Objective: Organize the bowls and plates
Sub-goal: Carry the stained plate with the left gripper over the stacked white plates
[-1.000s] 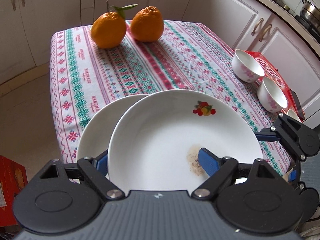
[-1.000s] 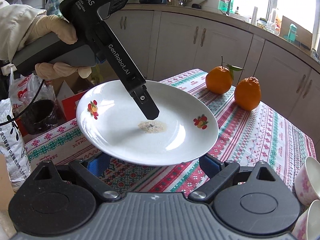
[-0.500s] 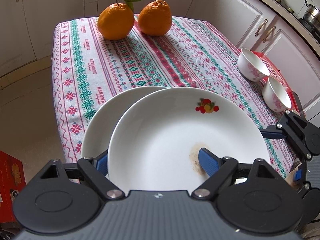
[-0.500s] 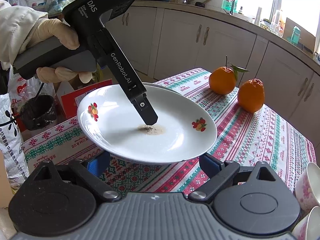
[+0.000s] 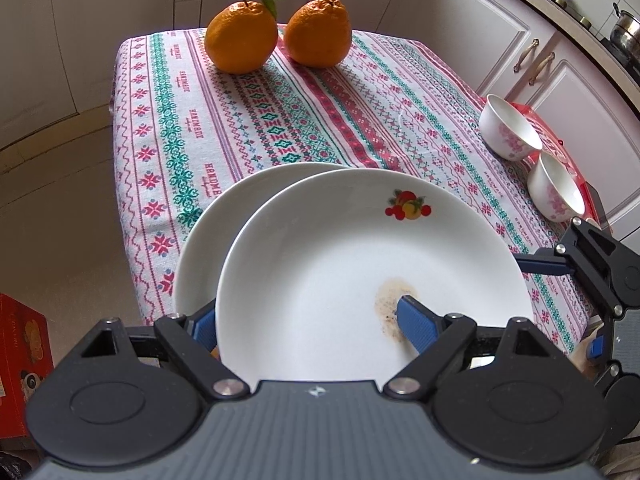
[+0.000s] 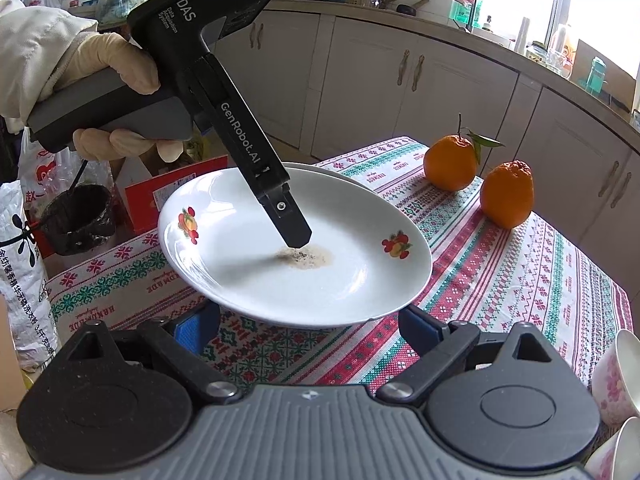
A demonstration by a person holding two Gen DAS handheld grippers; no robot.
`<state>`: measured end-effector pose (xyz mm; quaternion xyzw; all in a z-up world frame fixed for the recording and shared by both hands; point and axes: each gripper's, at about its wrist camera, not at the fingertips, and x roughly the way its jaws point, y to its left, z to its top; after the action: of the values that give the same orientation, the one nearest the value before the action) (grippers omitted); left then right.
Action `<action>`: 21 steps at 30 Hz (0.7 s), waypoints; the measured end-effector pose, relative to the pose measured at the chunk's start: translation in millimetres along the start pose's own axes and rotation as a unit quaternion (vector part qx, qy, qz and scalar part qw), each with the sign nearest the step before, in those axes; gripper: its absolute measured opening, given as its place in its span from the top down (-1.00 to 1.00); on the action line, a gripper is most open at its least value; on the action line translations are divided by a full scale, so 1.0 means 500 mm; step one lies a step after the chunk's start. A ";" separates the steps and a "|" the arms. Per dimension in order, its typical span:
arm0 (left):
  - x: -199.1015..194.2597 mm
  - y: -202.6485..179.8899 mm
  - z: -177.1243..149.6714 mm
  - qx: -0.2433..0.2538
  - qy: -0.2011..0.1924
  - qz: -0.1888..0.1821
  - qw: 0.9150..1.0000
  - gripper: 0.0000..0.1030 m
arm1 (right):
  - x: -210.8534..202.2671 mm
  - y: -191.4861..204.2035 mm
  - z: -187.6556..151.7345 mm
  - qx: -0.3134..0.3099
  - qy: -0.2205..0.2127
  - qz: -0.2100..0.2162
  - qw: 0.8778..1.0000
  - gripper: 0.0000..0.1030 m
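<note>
Left wrist view: the left gripper [image 5: 308, 320] clamps the stained plate [image 5: 360, 272] above another plate [image 5: 208, 248]; the right gripper [image 6: 308, 324] stands open.

A cream glove is covering the left hand [image 6: 116, 96] below a pale padded sleeve [image 6: 36, 48], while the black left gripper [image 6: 294, 236], lettered "GenRobot.AI" and "DAS", is showing blue finger pads [image 5: 416, 326] and silver screws.

We see two plates [image 5: 360, 280] [image 5: 208, 248], two bowls [image 5: 510, 130] [image 5: 556, 190], two oranges [image 5: 240, 38] [image 5: 318, 32] and two tools [image 5: 308, 320] [image 6: 308, 324].
</note>
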<state>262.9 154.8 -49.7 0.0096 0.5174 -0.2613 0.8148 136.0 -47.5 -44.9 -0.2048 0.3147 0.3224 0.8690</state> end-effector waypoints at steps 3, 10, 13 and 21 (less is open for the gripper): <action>-0.005 0.003 -0.002 -0.003 -0.001 0.000 1.000 -0.71 | 0.000 -0.002 0.000 0.001 -0.001 0.001 1.000 -0.90; -0.016 0.006 -0.009 -0.008 -0.004 0.000 1.000 -0.71 | 0.000 -0.002 0.001 0.000 -0.001 0.000 1.000 -0.90; -0.018 0.008 -0.009 -0.011 -0.005 0.000 1.000 -0.71 | 0.001 -0.001 0.001 -0.001 -0.001 -0.001 1.000 -0.90; -0.028 0.005 -0.009 -0.009 -0.002 0.007 1.000 -0.71 | 0.003 -0.001 0.000 -0.003 -0.003 -0.002 1.000 -0.92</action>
<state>255.8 164.1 -40.5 0.0054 0.5182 -0.2506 0.8177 137.4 -47.0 -45.8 -0.2068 0.3108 0.3218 0.8701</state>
